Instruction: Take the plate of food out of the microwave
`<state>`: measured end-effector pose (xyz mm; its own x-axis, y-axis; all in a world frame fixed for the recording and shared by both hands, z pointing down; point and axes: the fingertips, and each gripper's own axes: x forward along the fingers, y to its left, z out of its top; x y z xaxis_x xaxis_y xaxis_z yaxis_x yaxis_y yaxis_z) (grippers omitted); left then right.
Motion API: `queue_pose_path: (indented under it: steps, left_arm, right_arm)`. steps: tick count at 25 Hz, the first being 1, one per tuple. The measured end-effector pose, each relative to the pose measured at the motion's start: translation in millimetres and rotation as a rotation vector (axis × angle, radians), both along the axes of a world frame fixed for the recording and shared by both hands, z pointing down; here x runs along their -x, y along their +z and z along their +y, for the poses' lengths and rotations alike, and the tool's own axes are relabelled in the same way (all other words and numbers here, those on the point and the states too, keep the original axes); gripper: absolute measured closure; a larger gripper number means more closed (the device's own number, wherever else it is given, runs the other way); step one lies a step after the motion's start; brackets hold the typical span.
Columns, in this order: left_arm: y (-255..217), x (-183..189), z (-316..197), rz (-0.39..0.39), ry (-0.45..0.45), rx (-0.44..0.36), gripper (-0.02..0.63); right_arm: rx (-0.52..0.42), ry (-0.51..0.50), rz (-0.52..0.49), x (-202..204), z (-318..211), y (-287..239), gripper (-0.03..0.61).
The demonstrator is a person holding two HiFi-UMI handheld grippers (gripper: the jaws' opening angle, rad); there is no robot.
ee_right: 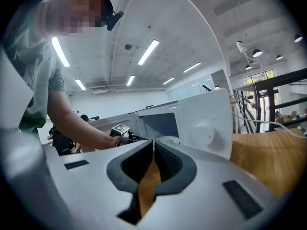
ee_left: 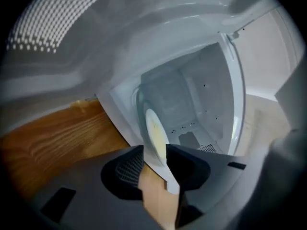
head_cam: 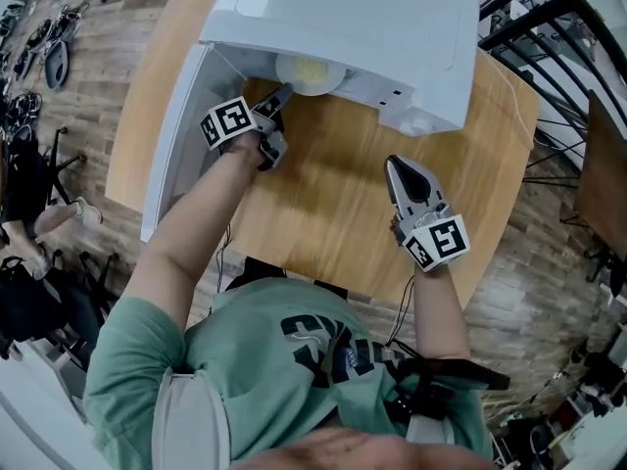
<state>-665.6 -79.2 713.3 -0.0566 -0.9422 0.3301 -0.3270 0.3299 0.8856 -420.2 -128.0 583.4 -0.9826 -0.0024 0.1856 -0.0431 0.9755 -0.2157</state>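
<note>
The white microwave [head_cam: 372, 18] stands on the wooden table [head_cam: 333, 213] with its door [head_cam: 176, 135] swung out to the left. A pale plate of yellowish food [head_cam: 312, 71] shows at the mouth of the cavity. My left gripper [head_cam: 282, 96] reaches into the opening right at the plate's near rim. In the left gripper view its jaws [ee_left: 154, 159] stand apart, and the plate [ee_left: 154, 131] shows edge-on in line with the gap; I see no pad pressing on it. My right gripper [head_cam: 395, 166] hovers over the table right of centre, shut and empty [ee_right: 153, 145].
The microwave's control panel and knob [ee_right: 211, 128] face the right gripper. The open door [ee_left: 72, 42] runs close along my left arm. Black railings [head_cam: 549, 27] stand past the table's right edge, and chairs and bags [head_cam: 29, 194] sit on the floor at the left.
</note>
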Motion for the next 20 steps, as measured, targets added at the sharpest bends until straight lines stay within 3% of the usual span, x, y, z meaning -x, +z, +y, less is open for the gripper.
queue_pose_path:
  steps: [13, 20]
  left_arm:
    - [13.4, 2.0, -15.8, 0.106, -0.002, -0.028, 0.482]
    - [12.6, 2.7, -22.5, 0.112, 0.007, -0.014, 0.483]
  right_arm:
    - [0.017, -0.008, 0.02, 7.1, 1.8, 8.1, 0.572]
    - [0.019, 0.001, 0.028, -0.7, 1.2, 8.5, 0.573]
